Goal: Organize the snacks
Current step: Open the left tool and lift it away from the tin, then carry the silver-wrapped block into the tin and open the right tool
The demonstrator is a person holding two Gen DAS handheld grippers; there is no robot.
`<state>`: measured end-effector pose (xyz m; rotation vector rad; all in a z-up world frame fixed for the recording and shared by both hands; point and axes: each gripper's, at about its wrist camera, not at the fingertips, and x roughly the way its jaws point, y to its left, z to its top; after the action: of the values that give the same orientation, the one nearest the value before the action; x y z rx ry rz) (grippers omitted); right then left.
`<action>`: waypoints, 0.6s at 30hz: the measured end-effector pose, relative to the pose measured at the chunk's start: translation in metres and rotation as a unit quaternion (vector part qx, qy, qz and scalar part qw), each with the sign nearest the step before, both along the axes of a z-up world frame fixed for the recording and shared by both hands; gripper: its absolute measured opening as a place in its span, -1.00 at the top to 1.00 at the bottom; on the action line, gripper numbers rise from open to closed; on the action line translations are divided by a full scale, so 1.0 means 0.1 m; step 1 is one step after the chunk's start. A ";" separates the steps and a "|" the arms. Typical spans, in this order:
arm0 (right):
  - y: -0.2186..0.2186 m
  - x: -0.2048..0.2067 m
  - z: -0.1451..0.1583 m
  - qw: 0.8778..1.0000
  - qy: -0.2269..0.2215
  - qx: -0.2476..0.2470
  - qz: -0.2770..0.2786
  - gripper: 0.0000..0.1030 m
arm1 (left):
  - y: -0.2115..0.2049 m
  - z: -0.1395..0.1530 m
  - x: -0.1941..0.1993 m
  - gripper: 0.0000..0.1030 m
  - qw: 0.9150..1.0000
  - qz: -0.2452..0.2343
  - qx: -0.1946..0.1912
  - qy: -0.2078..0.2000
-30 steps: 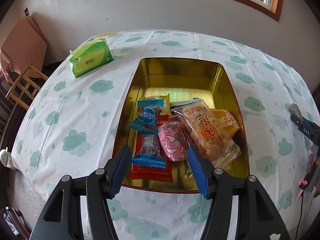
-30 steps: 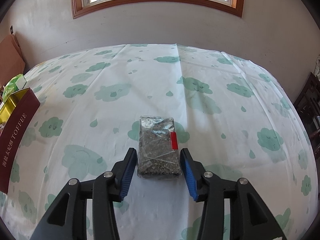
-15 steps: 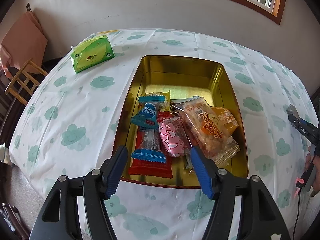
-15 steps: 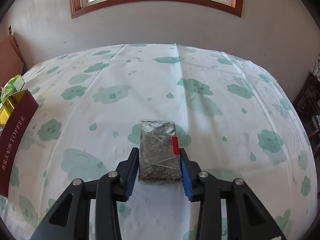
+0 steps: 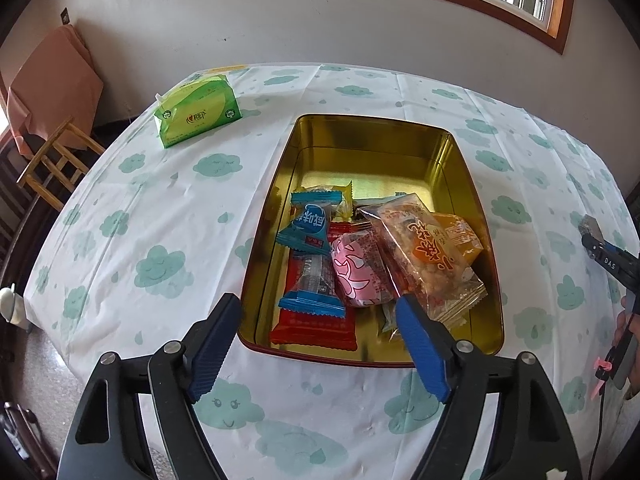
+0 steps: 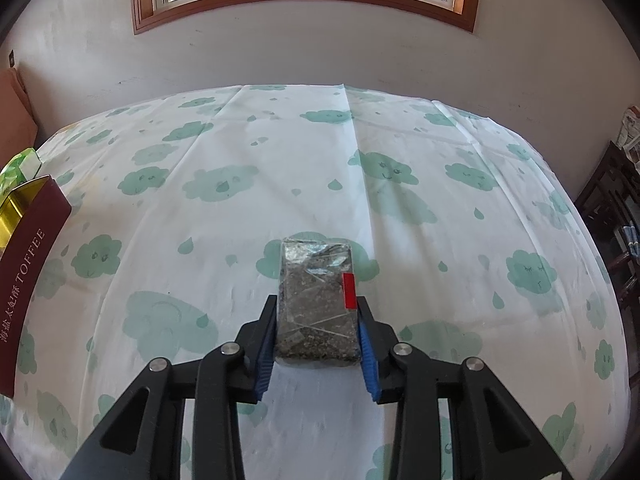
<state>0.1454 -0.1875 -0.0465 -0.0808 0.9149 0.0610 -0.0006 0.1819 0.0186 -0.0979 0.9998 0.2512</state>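
- Right gripper clamping a dark seed bar in a clear wrapper, blue pads pressing on both long sides; bar lying flat on the tablecloth, red sticker near its right edge; pointing steeply down at the cloth
- Sitting well apart from the bar, at the far left edge of the right wrist view: the maroon outer wall of the tin, lettered TOFFEE, gold showing inside; a green corner of the tissue pack peeking behind it
- Left gripper hovering with jaws wide apart, having just been opening; holding nothing, pads touching no packet; hanging over the near rim of the tin
- Lying in the near half of the gold tin, overlapping: a blue packet on top of a clear-and-blue bar, itself lying on a red packet; a pink packet just beside them; a clear bag of orange crisps resting over an orange packet; far half of the tin showing bare gold
- Standing well apart on the cloth beyond the tin, to the left: the green tissue pack
- Showing off the table at left: a wooden chair; above the far wall, a wood-framed window
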 end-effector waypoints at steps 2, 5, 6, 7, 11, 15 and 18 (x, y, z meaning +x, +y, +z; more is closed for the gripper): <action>0.00 -0.03 0.00 1.000 0.001 0.000 -0.001 0.31 | 0.00 0.01 -0.02 -0.59 1.000 0.001 0.000 -0.005; 0.01 -0.08 0.01 1.000 0.003 0.003 -0.001 0.31 | 0.01 0.03 -0.03 -0.59 1.000 0.006 0.006 -0.009; 0.02 -0.10 0.02 1.000 0.003 0.006 0.000 0.31 | 0.02 0.03 -0.04 -0.59 1.000 0.009 0.007 -0.011; 0.02 -0.12 0.03 1.000 0.002 0.007 0.001 0.31 | 0.02 0.04 -0.05 -0.60 1.000 0.011 0.007 -0.013; 0.07 -0.21 0.08 1.000 0.000 0.014 0.006 0.31 | 0.05 0.04 -0.07 -0.63 1.000 0.018 0.002 -0.013; 0.14 -0.30 0.15 1.000 -0.005 0.018 0.015 0.31 | 0.09 0.04 -0.09 -0.63 1.000 0.024 -0.003 -0.013; 0.20 -0.37 0.22 0.999 -0.010 0.024 0.023 0.31 | 0.12 0.03 -0.11 -0.63 1.000 0.028 -0.003 -0.010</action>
<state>0.1086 -0.1677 -0.0247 -0.0583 0.8902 0.1243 -0.0116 0.1940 0.0217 -0.1350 0.9786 0.2981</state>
